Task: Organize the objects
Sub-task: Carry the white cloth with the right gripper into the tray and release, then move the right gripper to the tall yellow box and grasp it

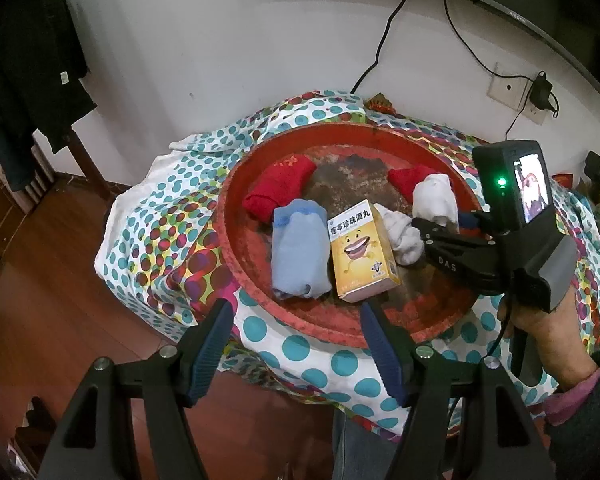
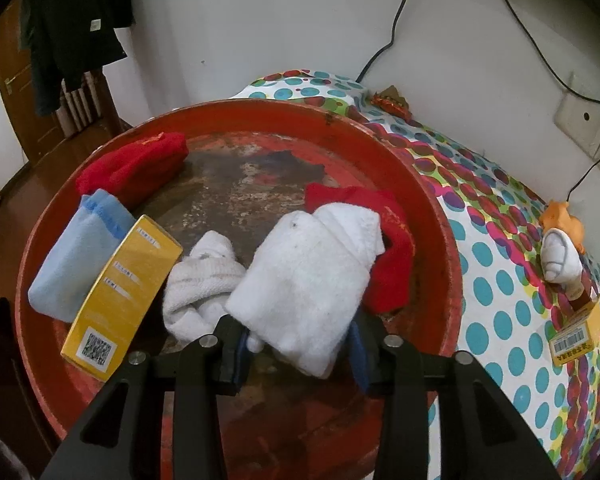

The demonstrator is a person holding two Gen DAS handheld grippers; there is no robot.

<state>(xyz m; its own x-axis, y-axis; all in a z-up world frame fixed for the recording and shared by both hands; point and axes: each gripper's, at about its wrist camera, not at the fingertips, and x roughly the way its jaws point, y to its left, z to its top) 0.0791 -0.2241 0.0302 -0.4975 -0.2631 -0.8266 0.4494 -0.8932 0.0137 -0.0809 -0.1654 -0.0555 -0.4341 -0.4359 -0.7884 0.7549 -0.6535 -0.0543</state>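
In the red tray [image 2: 432, 184]: I am looking at a folded white sock [image 2: 308, 272] lying partly over a red sock [image 2: 394, 276], with a crumpled white sock [image 2: 204, 280] just beside it on the left.
Right gripper [image 2: 298, 340]: I am keeping its fingers narrow, one on each side of the folded white sock's near end; I cannot tell whether the pads are pressing on it or only flanking it.
Left gripper [image 1: 295, 306]: I am holding it above the tray's near rim with the fingers wide and nothing between them.
Other things: a yellow box [image 1: 360, 252] is lying between a light blue sock [image 1: 298, 252] and the crumpled white one; a second red sock [image 1: 280, 184] is sitting at the far left of the tray.
Table: the tray is resting on a dotted cloth [image 1: 160, 220] that is covering the table.
Step in hand: I am judging this as work on the folded white sock, either setting it down among the other socks or taking hold of it; the pictures are not deciding which.
Next move: if I am placing, I am going to need to spread the right fingers clear and lift straight away without dragging the fold open; if I am picking up, I am going to need a firm pinch first.
Watch for: the red sock underneath is likely to snag and come along.
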